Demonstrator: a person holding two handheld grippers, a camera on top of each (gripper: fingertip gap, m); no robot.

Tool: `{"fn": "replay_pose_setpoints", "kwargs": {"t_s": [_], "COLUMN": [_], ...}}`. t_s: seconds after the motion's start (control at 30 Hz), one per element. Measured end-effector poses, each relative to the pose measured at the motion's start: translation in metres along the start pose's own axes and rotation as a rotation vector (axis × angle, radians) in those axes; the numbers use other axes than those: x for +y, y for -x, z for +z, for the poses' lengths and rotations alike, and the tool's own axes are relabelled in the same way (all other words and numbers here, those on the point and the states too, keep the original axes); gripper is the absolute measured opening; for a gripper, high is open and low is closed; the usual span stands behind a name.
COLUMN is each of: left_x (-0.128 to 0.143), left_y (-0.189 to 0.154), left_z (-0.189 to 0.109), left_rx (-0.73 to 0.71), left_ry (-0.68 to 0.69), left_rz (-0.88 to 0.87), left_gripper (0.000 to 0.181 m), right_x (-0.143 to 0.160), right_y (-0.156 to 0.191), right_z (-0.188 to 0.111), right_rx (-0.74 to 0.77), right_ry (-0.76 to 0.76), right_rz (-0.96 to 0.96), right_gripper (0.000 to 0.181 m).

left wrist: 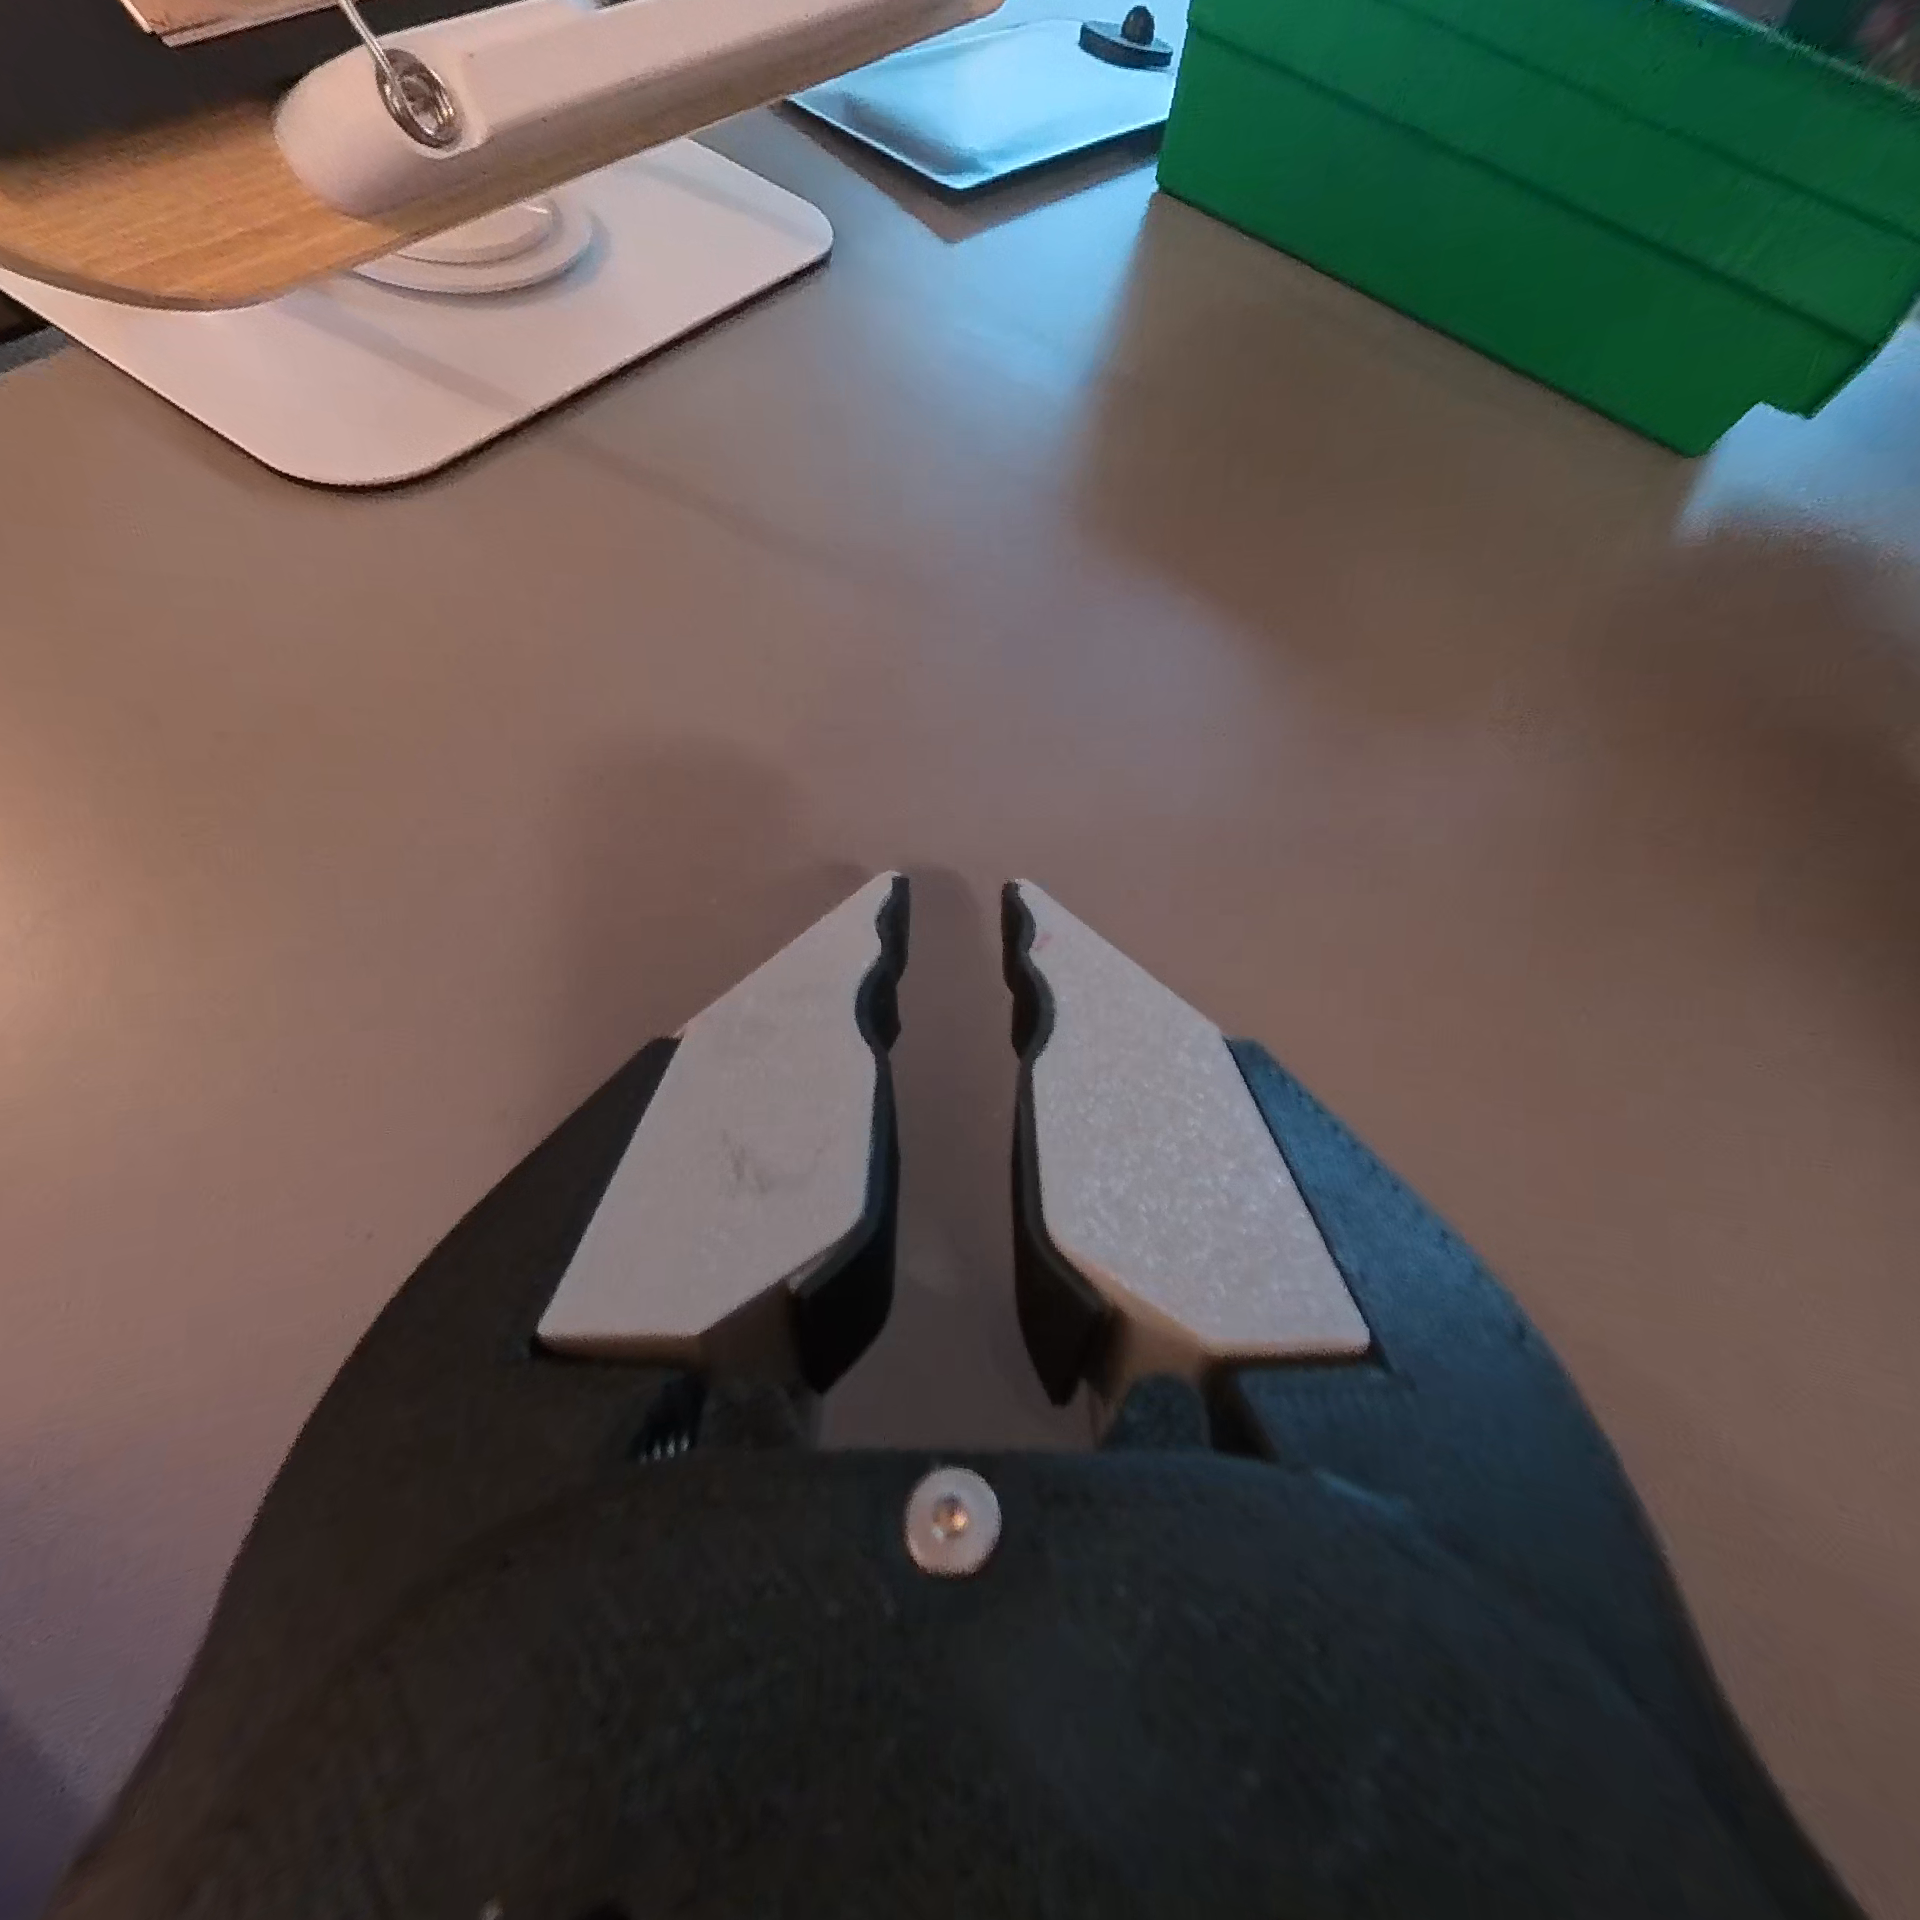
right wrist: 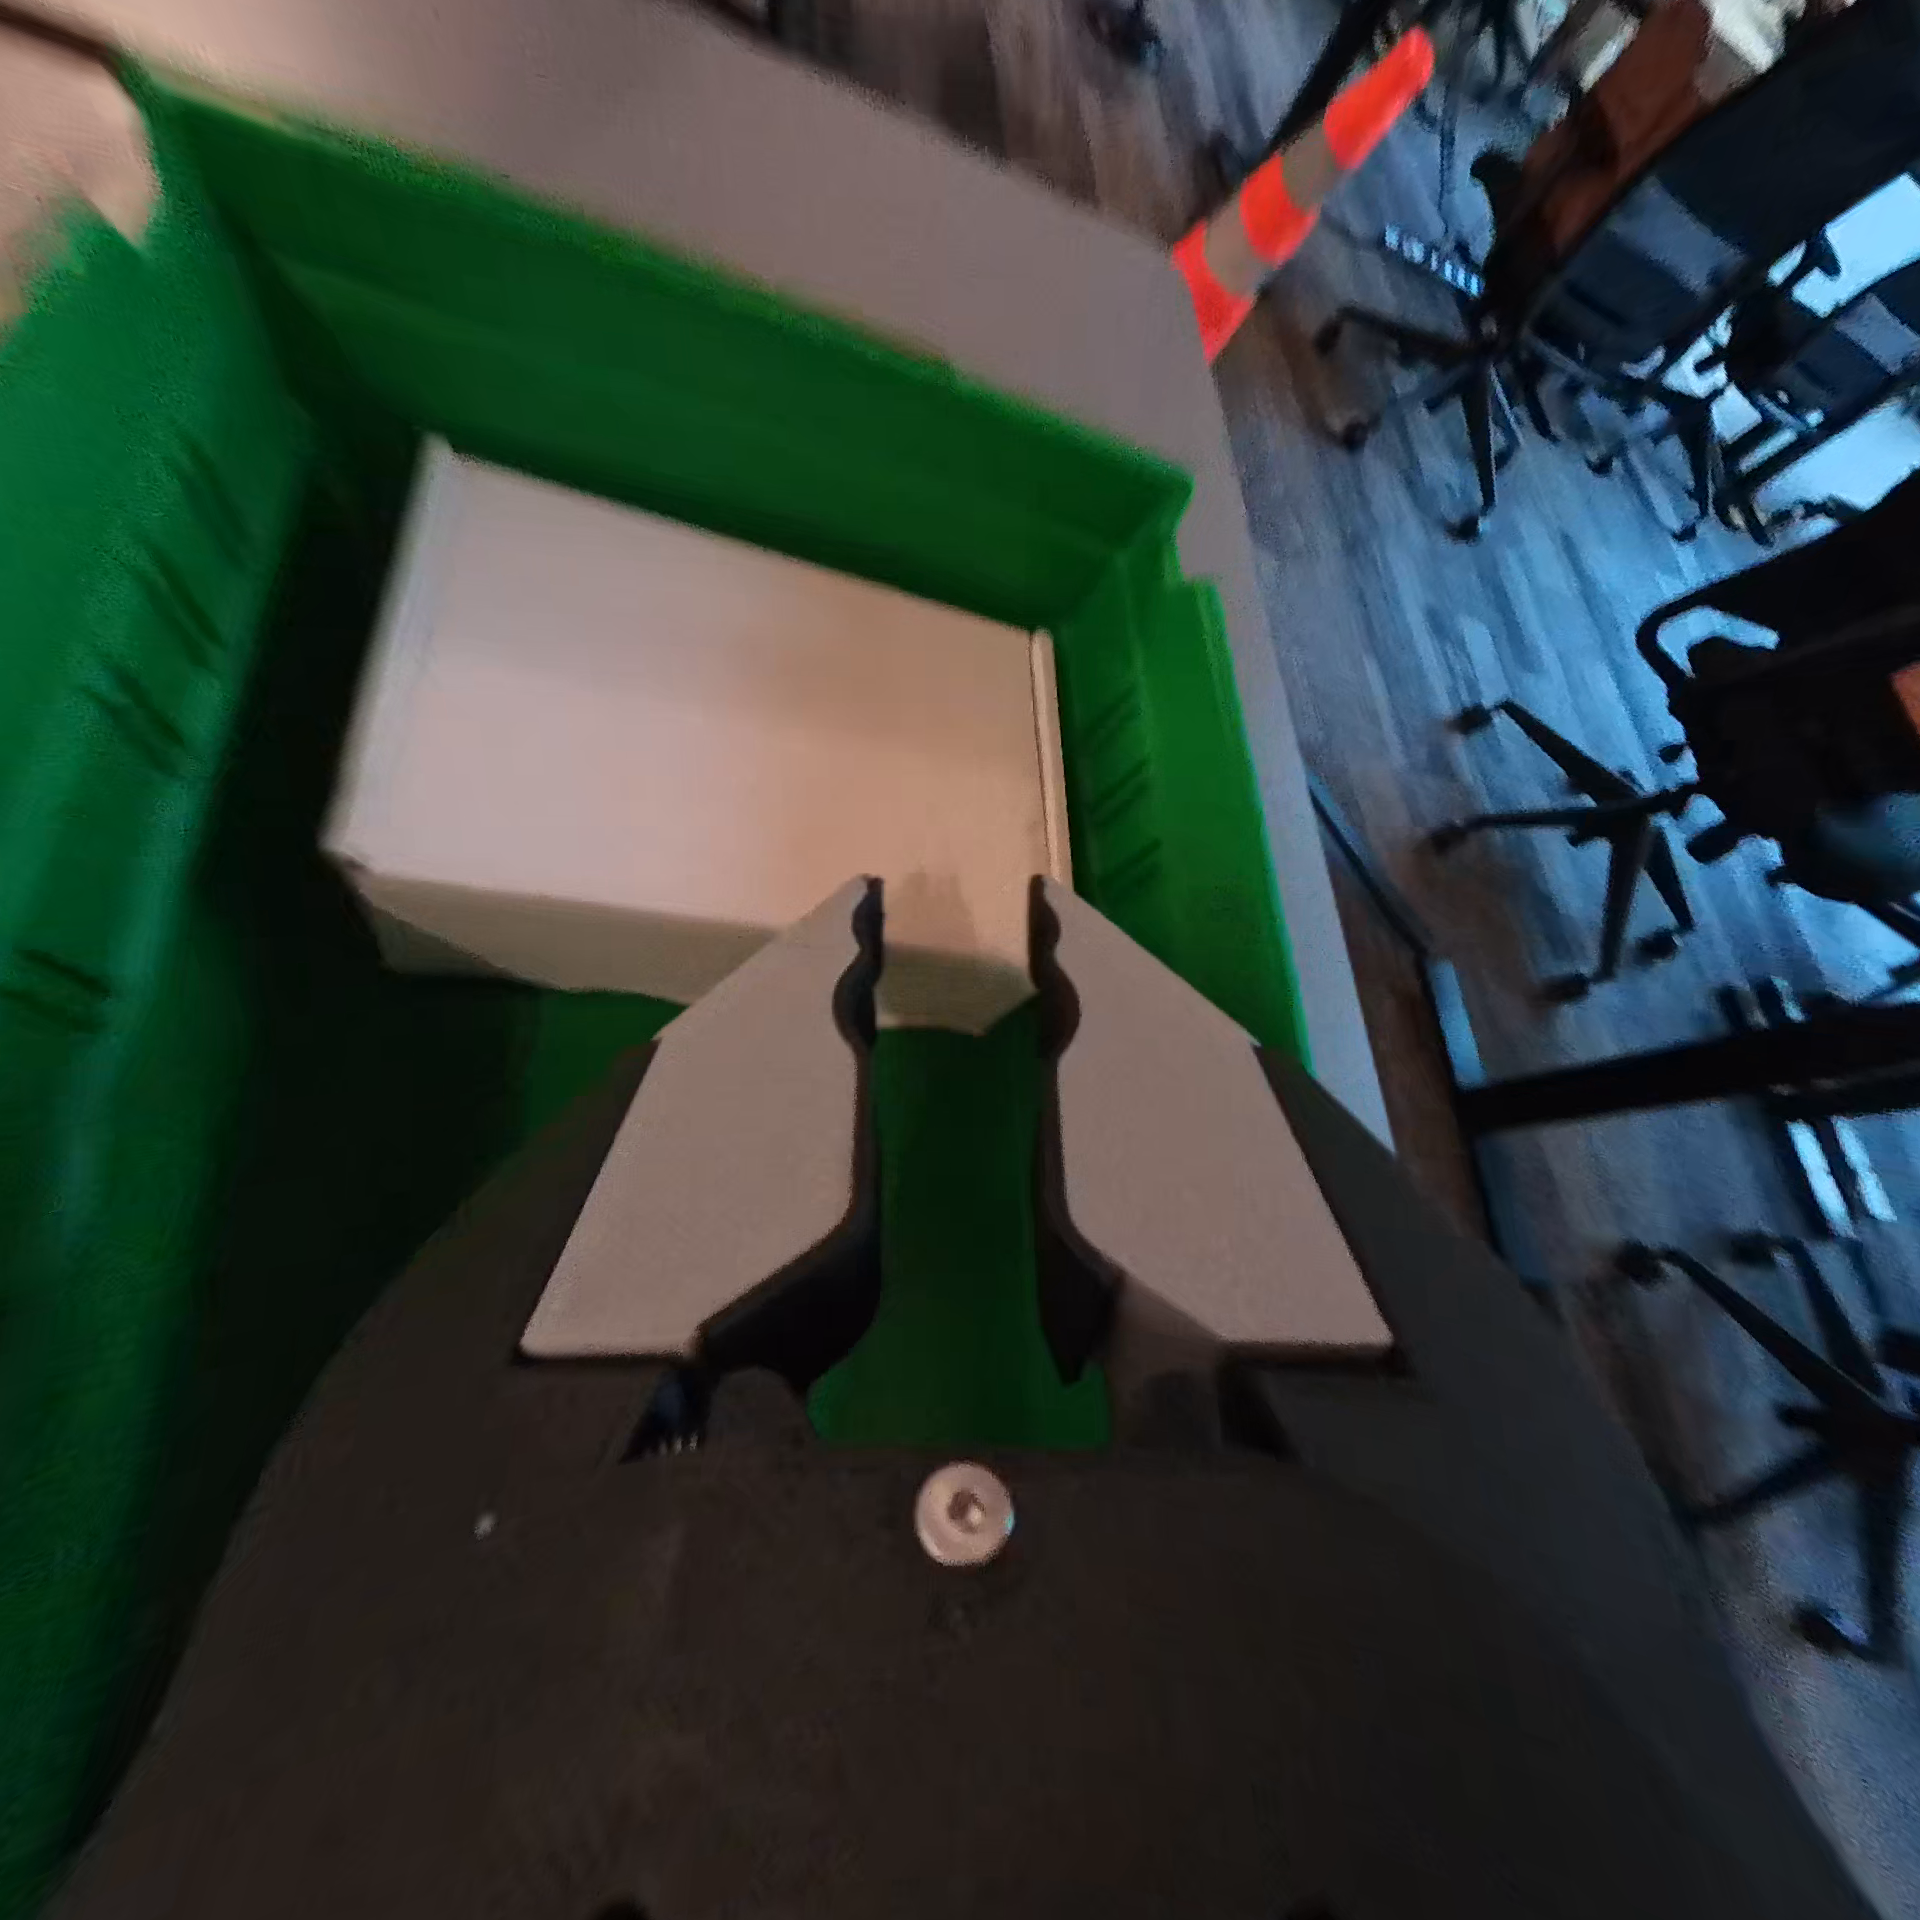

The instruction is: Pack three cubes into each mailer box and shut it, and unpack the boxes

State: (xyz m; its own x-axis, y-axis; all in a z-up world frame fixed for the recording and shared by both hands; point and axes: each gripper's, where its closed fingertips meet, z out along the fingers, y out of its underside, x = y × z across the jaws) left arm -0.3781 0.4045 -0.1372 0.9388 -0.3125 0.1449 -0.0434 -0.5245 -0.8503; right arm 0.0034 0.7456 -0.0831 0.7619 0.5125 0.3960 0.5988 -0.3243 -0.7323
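A white mailer box (right wrist: 686, 748) with its lid shut lies inside a green bin (right wrist: 675, 343). My right gripper (right wrist: 956, 894) hangs over the bin with its jaws apart. Its tips are over the box's near right corner, and I cannot tell whether they touch it. My left gripper (left wrist: 956, 894) is slightly open and empty, low over the bare tan table (left wrist: 727, 644). The green bin also shows in the left wrist view (left wrist: 1507, 208), at the far right. No cubes are in view.
A white stand base (left wrist: 468, 343) with an arm and a wood-look plate sits at the far left. A grey tray (left wrist: 987, 114) lies behind it. The table edge (right wrist: 1299, 727) runs just right of the bin. Beyond it are the floor, an orange-and-white cone (right wrist: 1309, 177) and office chairs (right wrist: 1621, 852). Some 50 cm of space lies between my two pairs of fingers.
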Motion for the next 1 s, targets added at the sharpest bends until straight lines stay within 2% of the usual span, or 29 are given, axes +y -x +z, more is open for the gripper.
{"fn": "replay_pose_setpoints", "kwargs": {"t_s": [0.07,0.13,0.23,0.27,0.33,0.43,0.47,0.53,0.67,0.77,0.87,1.0], "left_x": [0.0,-0.003,-0.01,-0.011,-0.011,-0.01,-0.01,-0.01,-0.009,-0.008,-0.006,-0.008], "left_y": [-0.001,0.001,0.004,0.005,0.009,0.011,0.011,0.011,0.012,0.013,0.015,0.018], "left_z": [0.001,0.0,-0.004,-0.004,-0.004,-0.003,-0.003,-0.003,-0.002,-0.001,0.001,0.0], "left_rx": [-0.003,-0.021,-0.046,-0.052,-0.066,-0.08,-0.081,-0.091,-0.106,-0.12,-0.132,-0.158], "left_ry": [-0.001,-0.018,-0.071,-0.079,-0.077,-0.067,-0.067,-0.065,-0.052,-0.041,-0.025,-0.034], "left_rz": [0.004,0.006,0.004,-0.001,-0.011,-0.01,-0.006,0.006,0.027,0.039,0.043,0.044], "left_gripper": [0.017,0.023,0.033,0.037,0.046,0.053,0.054,0.055,0.054,0.053,0.052,0.054], "right_x": [-0.03,-0.064,-0.113,-0.127,-0.149,-0.155,-0.148,-0.131,-0.109,-0.105,-0.102,-0.088], "right_y": [0.008,0.022,0.051,0.065,0.107,0.206,0.241,0.301,0.375,0.405,0.41,0.417], "right_z": [-0.02,-0.046,-0.094,-0.112,-0.147,-0.185,-0.187,-0.171,-0.121,-0.109,-0.1,-0.098], "right_rx": [-0.052,-0.126,-0.236,-0.269,-0.386,-0.673,-0.759,-0.833,-0.837,-0.905,-0.874,-0.899], "right_ry": [-0.088,-0.172,-0.314,-0.366,-0.475,-0.572,-0.564,-0.508,-0.427,-0.354,-0.372,-0.331], "right_rz": [0.048,0.112,0.178,0.183,0.177,0.124,0.097,0.038,-0.04,-0.06,-0.097,-0.141], "right_gripper": [0.037,0.058,0.078,0.08,0.084,0.071,0.071,0.08,0.076,0.074,0.068,0.071]}}
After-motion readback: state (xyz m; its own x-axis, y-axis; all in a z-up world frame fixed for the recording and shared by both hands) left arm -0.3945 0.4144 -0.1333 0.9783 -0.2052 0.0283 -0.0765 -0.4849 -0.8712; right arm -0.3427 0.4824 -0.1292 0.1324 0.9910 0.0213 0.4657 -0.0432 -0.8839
